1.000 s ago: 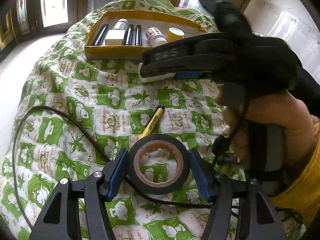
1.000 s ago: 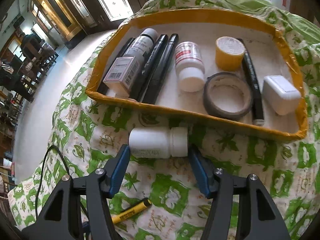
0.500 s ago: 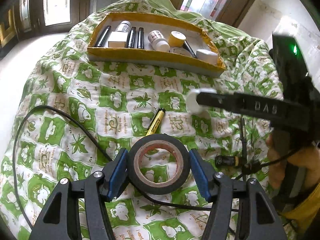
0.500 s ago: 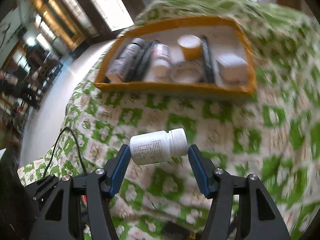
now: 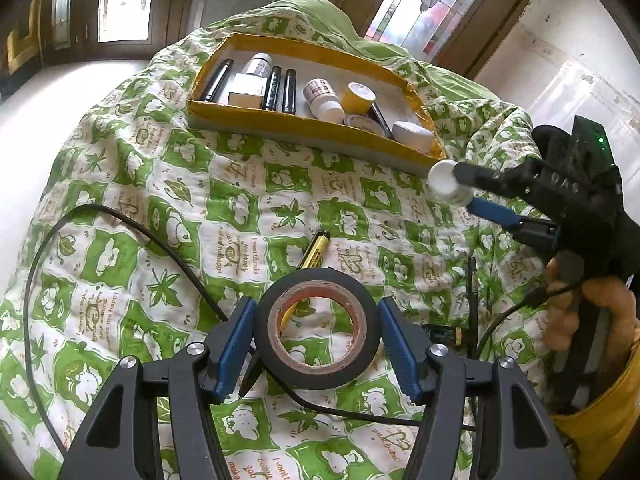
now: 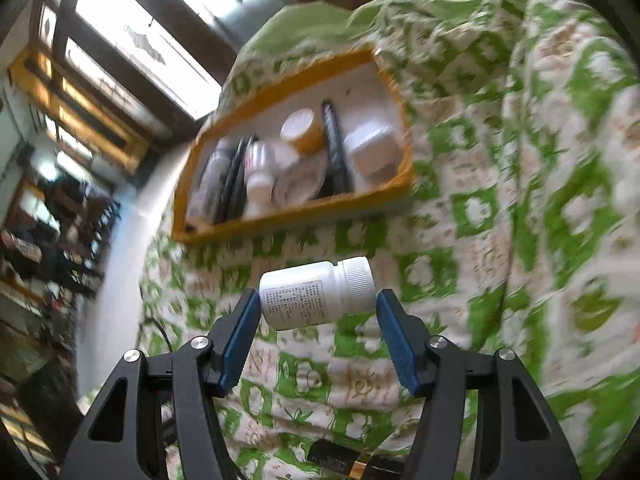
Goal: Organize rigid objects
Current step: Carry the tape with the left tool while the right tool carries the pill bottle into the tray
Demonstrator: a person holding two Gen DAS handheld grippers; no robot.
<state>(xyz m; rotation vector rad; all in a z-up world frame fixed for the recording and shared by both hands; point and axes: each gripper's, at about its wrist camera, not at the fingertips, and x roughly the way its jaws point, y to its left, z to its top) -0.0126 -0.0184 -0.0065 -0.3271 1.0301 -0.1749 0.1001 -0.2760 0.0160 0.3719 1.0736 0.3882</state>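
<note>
Green-and-white patterned quilt [image 5: 168,184] covers the bed and carries everything. Yellow-edged tray [image 5: 304,120] sits toward the far edge of the quilt; in it, side by side: black pens [image 5: 280,88], a white box [image 5: 246,94], a labelled white bottle with white cap [image 5: 322,100], a yellow-sided jar [image 5: 360,96], a grey tape ring [image 5: 362,122] and a white rounded case [image 5: 412,134]. The right wrist view shows the same tray [image 6: 304,210], blurred, contents hard to separate. Left hand-held gripper [image 5: 318,332]: blue pads closed on both sides of a black tape roll [image 5: 318,368], roll standing on edge between them, quilt visible through its core. Right hand-held gripper [image 6: 318,320]: pads clamped end-to-end on a white pill bottle [image 6: 316,294], base against the left pad, ribbed cap toward the right pad, bottle lying crosswise and held clear above the quilt, nearer than the tray's near rim. In the left wrist view the same bottle [image 5: 444,186] shows cap-first just beyond the tray's near right corner, with the person's hand [image 5: 588,316] on the handle. Black cable [image 5: 120,220] loops across the near left part of the quilt and runs under the roll. Yellow-and-black marker [image 5: 314,254] lies on the quilt just beyond the tape roll, mid-bed.
</note>
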